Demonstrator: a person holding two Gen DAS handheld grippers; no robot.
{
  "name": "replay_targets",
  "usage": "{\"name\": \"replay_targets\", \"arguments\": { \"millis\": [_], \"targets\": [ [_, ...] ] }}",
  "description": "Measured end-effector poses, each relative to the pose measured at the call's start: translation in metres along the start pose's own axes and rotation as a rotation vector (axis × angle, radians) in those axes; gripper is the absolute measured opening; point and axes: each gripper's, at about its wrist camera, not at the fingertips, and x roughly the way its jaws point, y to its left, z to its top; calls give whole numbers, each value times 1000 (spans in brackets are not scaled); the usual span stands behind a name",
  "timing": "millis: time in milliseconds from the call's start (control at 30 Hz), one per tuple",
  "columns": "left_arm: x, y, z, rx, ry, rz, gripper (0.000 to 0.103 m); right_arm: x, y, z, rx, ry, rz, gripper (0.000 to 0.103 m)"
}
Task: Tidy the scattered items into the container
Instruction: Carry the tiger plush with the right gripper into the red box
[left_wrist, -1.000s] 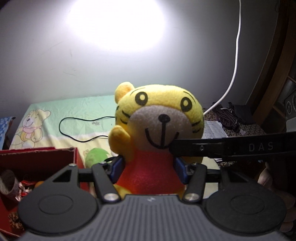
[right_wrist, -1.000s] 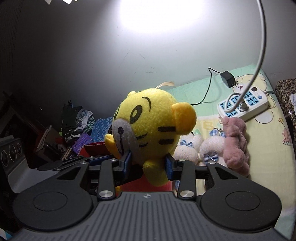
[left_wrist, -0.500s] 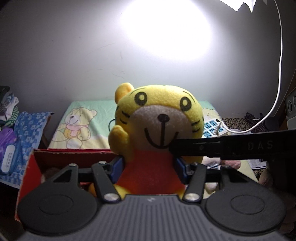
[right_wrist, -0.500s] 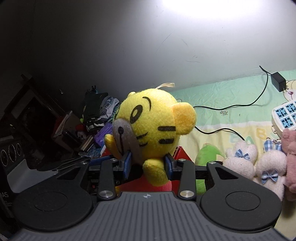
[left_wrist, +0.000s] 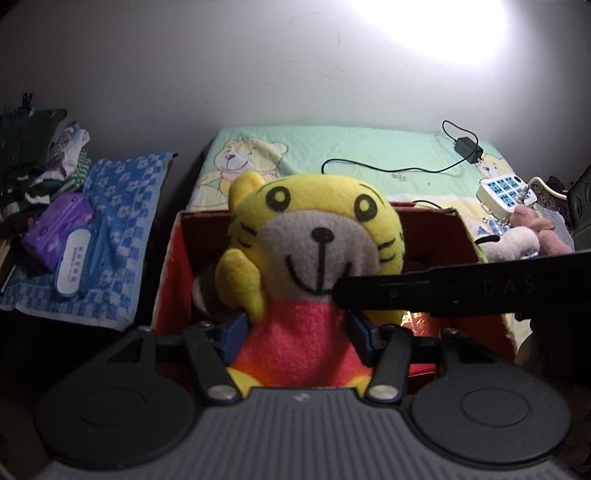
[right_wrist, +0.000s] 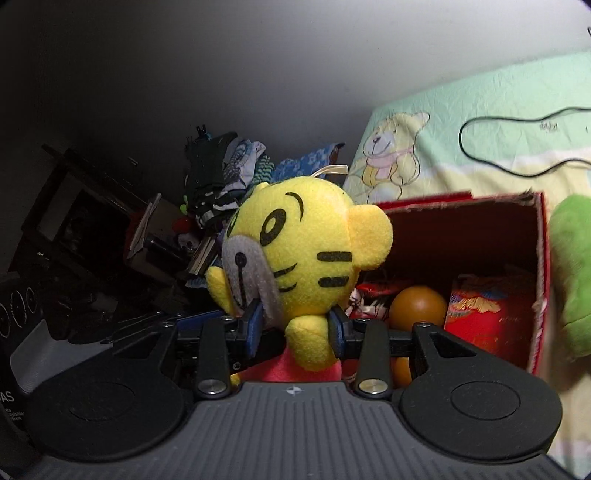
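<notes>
A yellow tiger plush (left_wrist: 314, 258) in a red shirt is held by both grippers above the open red box (left_wrist: 465, 230). My left gripper (left_wrist: 297, 334) is shut on its red body, the blue pads pressing each side. My right gripper (right_wrist: 295, 328) is shut on its neck from the side, and its black finger (left_wrist: 443, 291) crosses the left wrist view. Inside the red box (right_wrist: 539, 280) lie an orange ball (right_wrist: 417, 306) and red packets (right_wrist: 480, 317).
The box sits on a bed with a green bear-print sheet (left_wrist: 332, 147). A black cable and charger (left_wrist: 467, 147), a white power strip (left_wrist: 506, 190) and pale plush toys (left_wrist: 517, 240) lie to its right. A green plush (right_wrist: 572, 273) is beside the box. Left is a blue checked cloth (left_wrist: 110, 221) with packets.
Both grippers carried the tiger plush leftwards and a little down, from over the bed to above the red box. The box now fills the middle of both views. Both grips are unchanged.
</notes>
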Motion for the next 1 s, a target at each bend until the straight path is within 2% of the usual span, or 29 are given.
{"name": "replay_targets", "arguments": {
  "millis": [333, 500, 667, 800, 867, 900, 1000],
  "targets": [
    [38, 25, -11, -18, 75, -12, 57, 43, -5, -8, 51, 91, -93, 39],
    [41, 36, -12, -31, 77, -14, 57, 58, 1, -8, 35, 93, -110, 39],
    [44, 36, -14, -17, 74, 25, 57, 69, 4, -8, 31, 104, -116, 39],
    [47, 38, -13, -27, 84, 27, 62, 81, 7, -7, 8, 108, -137, 39],
    [46, 40, -12, -29, 85, 20, 67, 78, 8, -7, -7, 99, -142, 41],
    [44, 40, -12, -33, 80, 12, 69, 76, 8, -7, -7, 96, -142, 44],
    [36, 42, -10, -42, 67, -14, 68, 63, 6, -4, -2, 80, -126, 52]
  ]
}}
